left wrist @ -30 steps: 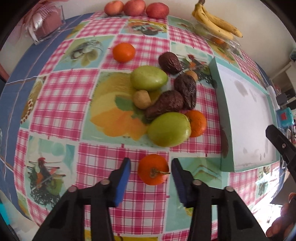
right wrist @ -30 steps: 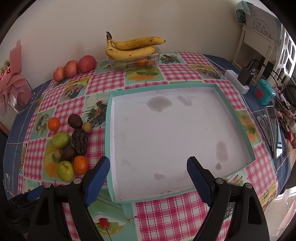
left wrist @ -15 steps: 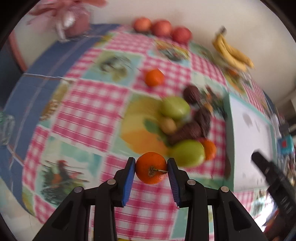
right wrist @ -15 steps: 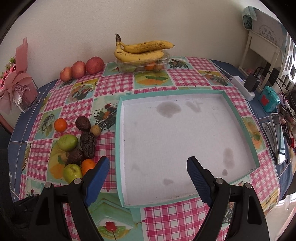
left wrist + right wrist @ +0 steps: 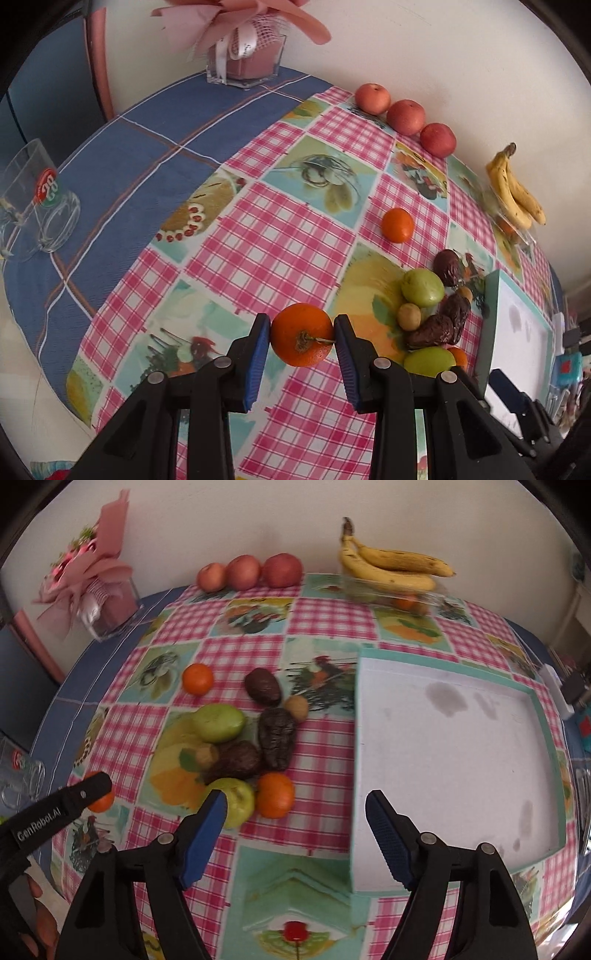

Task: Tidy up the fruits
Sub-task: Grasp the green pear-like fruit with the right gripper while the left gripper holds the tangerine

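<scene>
Left gripper (image 5: 302, 338) clamped on tangerine (image 5: 301, 334), apparently clear of bench; carry level to tray (image 5: 454, 753). Right gripper (image 5: 295, 818) apart, empty

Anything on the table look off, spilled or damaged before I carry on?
Two things. The tray has dark blotches on its white floor, near the far edge and the right corner, like old stains. The glass lies on its side on the blue cloth, far left. The tangerine sits squarely in the left gripper.
</scene>
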`<action>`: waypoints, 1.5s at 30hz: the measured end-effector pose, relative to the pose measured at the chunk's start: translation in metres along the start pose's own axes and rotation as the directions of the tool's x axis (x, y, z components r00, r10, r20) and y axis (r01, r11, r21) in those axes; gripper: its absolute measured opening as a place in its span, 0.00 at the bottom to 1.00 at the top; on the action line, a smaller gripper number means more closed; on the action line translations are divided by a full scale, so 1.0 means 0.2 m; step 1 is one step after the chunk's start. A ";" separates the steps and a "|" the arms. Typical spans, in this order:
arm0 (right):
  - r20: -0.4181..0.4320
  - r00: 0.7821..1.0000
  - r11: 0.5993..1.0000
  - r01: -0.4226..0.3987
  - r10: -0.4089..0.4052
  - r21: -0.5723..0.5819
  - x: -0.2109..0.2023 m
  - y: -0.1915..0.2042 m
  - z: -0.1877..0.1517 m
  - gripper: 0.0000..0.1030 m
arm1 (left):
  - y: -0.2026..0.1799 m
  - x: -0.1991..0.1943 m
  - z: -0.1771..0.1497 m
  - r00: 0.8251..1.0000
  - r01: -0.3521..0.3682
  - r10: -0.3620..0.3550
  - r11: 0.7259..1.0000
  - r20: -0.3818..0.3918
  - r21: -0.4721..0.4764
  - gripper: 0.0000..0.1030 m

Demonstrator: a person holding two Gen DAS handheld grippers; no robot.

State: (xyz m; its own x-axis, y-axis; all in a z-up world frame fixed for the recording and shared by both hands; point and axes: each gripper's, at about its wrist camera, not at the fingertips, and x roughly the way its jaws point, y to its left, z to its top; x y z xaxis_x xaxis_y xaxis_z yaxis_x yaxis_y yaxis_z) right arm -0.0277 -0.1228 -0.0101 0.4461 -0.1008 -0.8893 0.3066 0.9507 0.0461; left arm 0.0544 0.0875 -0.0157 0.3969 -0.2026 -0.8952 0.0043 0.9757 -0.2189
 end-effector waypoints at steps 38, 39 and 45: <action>0.027 0.971 0.851 0.220 -0.236 -0.476 0.25 0.49 -0.13 0.54 | 0.08 0.03 0.01 0.999 0.022 -0.024 0.997 -0.031 -0.069 0.37; 0.031 0.971 0.847 0.224 -0.239 -0.481 0.25 0.49 -0.13 0.54 | 0.08 0.03 0.01 0.999 0.022 -0.024 0.997 -0.030 -0.072 0.37; 0.048 0.968 0.843 0.238 -0.245 -0.483 0.26 0.49 -0.13 0.53 | 0.09 0.02 0.00 1.000 0.012 -0.014 0.997 -0.027 -0.079 0.37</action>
State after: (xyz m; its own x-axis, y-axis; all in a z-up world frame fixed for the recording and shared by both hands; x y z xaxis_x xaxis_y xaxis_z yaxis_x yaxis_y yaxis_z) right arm 0.0030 -0.0270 -0.0640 0.3974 -0.3451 -0.8503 -0.0418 0.9188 -0.3924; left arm 0.0571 0.1047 -0.0239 0.3721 -0.2188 -0.9020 -0.0632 0.9636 -0.2598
